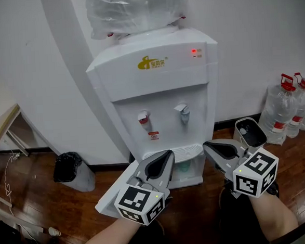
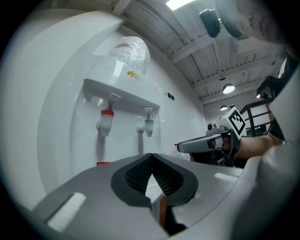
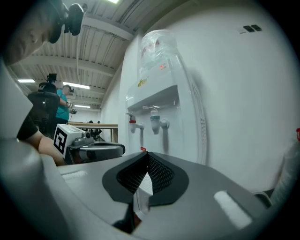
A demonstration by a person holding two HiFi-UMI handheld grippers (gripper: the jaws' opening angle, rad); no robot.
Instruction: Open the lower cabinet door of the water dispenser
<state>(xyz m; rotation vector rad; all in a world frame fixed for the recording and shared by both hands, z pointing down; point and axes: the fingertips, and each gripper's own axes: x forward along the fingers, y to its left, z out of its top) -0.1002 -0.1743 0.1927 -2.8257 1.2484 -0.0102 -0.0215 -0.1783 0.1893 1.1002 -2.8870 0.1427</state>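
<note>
Where the left gripper [image 1: 169, 154] hovers, the cabinet door [image 1: 115, 186] lies just beneath.

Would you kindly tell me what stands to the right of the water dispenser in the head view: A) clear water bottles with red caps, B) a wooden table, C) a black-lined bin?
A: the clear water bottles with red caps stand right of the water dispenser, while the bin sits on its left.
</note>
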